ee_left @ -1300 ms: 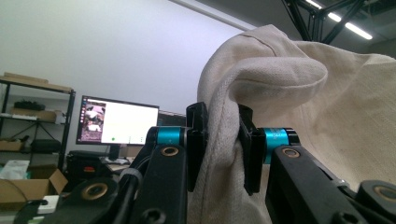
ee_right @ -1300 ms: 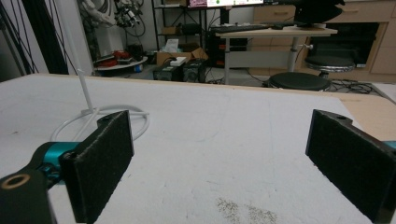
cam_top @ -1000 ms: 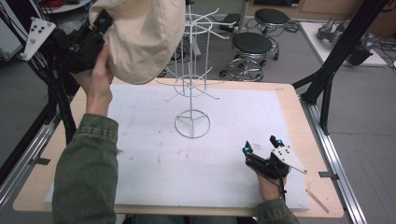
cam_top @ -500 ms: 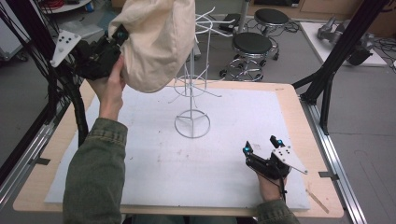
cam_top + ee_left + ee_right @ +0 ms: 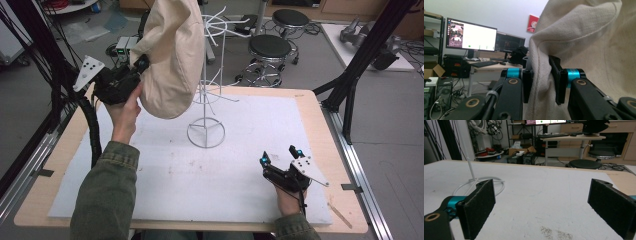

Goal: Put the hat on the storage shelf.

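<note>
A cream cloth hat (image 5: 172,55) hangs in the air just left of a white wire rack (image 5: 206,131) that stands mid-table. My left gripper (image 5: 140,64) is shut on the hat's edge, held high over the table's left side. In the left gripper view the hat's fabric (image 5: 584,50) is pinched between the two pads, with the left gripper (image 5: 541,80) closed on a thick seam. My right gripper (image 5: 280,155) rests low on the white mat at front right, open and holding nothing. The right gripper (image 5: 541,205) has its pads (image 5: 480,202) wide apart, facing the rack's ring base (image 5: 489,183).
A white mat (image 5: 165,180) covers a wooden table (image 5: 320,115). Black frame posts (image 5: 367,55) stand at the right and left edges. Stools (image 5: 270,47) and cables lie on the floor beyond the table. A desk with monitors (image 5: 471,35) is far behind.
My left gripper has carried the hat rightward and a little lower, closer to the wire rack. The right gripper has stayed where it was.
</note>
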